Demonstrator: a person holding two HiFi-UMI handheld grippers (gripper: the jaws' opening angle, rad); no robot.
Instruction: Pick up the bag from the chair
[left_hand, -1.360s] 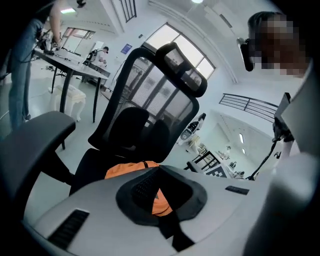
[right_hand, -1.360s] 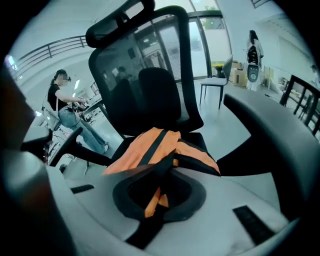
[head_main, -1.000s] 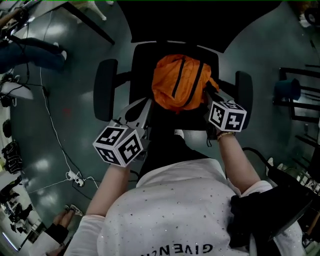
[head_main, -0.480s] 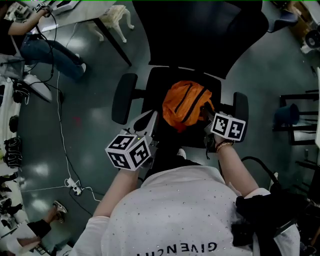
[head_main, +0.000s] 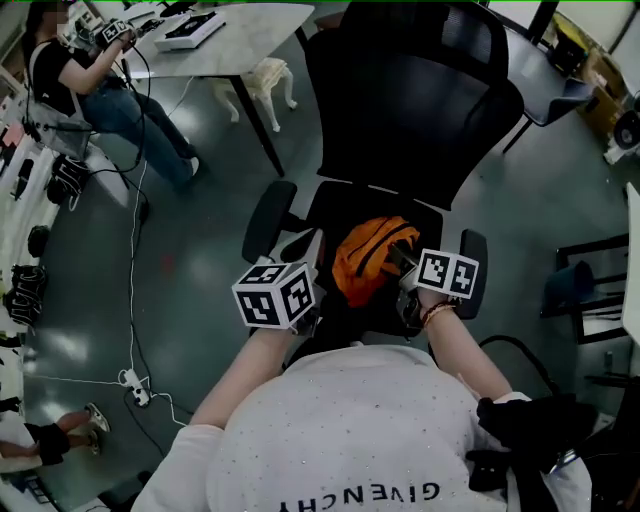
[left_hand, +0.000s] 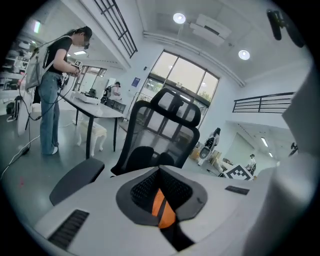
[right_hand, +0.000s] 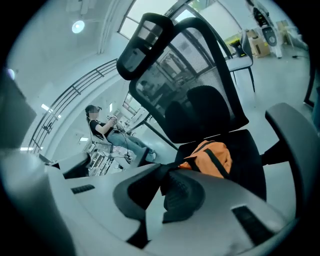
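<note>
Bag (head_main: 372, 258) looks soft, light and floppy. It sits between the tongs: left tongs (left_hand: 161, 212) pinch orange cloth, while right tongs (right_hand: 165, 185) clamp its black strap (right_hand: 165, 171), likely the sturdier hold.

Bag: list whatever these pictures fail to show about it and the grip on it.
- Bag underside and any gap above the seat: head view, hidden by the bag itself.
- Most of the bag: left gripper view, blocked by the left gripper; only an orange sliver shows.
- Where the right gripper pinches: right gripper view, black strap against dark pads.
- Jaw tips: head view, covered by the grippers' bodies.
</note>
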